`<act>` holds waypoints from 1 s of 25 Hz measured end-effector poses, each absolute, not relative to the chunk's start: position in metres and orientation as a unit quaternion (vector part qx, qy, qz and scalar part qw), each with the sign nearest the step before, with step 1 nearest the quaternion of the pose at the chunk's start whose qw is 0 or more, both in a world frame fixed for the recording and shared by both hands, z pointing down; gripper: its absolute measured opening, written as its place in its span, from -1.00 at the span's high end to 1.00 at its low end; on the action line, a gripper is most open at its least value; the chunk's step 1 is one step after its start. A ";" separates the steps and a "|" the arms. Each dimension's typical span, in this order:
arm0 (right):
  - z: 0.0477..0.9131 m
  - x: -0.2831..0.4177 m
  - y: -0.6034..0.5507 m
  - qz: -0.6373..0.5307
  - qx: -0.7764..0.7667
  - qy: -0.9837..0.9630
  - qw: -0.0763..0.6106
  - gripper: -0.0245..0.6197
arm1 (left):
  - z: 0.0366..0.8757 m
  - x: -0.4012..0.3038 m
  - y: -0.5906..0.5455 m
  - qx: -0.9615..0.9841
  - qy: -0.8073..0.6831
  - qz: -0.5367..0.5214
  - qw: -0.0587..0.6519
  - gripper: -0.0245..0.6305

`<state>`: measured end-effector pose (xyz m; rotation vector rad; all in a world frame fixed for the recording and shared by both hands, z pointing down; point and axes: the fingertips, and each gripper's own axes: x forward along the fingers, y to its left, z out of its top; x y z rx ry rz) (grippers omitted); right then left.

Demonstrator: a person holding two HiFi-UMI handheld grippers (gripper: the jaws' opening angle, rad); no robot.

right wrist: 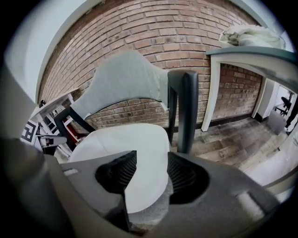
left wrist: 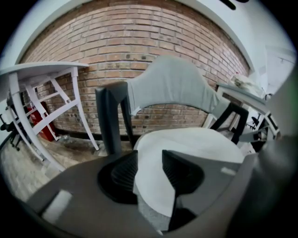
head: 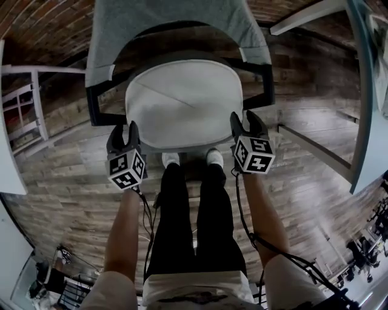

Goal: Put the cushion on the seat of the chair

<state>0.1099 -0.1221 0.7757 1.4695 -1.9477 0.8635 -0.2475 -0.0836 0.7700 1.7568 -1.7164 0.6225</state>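
Note:
A white, rounded cushion (head: 182, 100) lies flat on the seat of a black-framed chair (head: 97, 103) with a grey fabric backrest (head: 170, 18). My left gripper (head: 124, 136) hovers at the cushion's front left corner. My right gripper (head: 248, 124) hovers at its front right corner. Both are open. In the left gripper view the cushion (left wrist: 186, 144) shows through the gap of the left gripper (left wrist: 149, 167), and neither pad presses on it. The right gripper view is alike: the cushion (right wrist: 125, 144) shows between the spread jaws of the right gripper (right wrist: 149, 169).
The person's legs and white shoes (head: 188, 158) stand just before the chair on a wooden floor. A white table frame (head: 30, 103) is at the left, another white table (head: 364, 91) at the right. A brick wall (left wrist: 139, 37) runs behind the chair.

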 end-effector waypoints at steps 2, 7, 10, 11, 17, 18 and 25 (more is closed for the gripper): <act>0.756 0.103 -0.121 0.318 0.542 -0.731 0.267 0.29 | 0.749 -0.243 -0.081 0.670 -0.641 0.233 0.294 0.51; 0.691 0.083 -0.127 0.305 0.533 -0.750 0.244 0.29 | 0.680 -0.237 -0.082 0.695 -0.630 0.226 0.263 0.51; 0.640 0.073 -0.125 0.293 0.529 -0.762 0.231 0.29 | 0.631 -0.237 -0.081 0.703 -0.629 0.216 0.252 0.51; 0.623 0.069 -0.124 0.290 0.527 -0.766 0.227 0.30 | 0.614 -0.236 -0.080 0.706 -0.628 0.212 0.249 0.51; 0.513 0.042 -0.126 0.257 0.519 -0.792 0.194 0.30 | 0.505 -0.231 -0.097 0.734 -0.621 0.177 0.212 0.51; 0.495 0.037 -0.129 0.251 0.519 -0.796 0.186 0.30 | 0.488 -0.229 -0.101 0.738 -0.620 0.170 0.204 0.51; 0.379 0.005 -0.120 0.219 0.510 -0.819 0.147 0.31 | 0.381 -0.220 -0.097 0.763 -0.607 0.142 0.173 0.51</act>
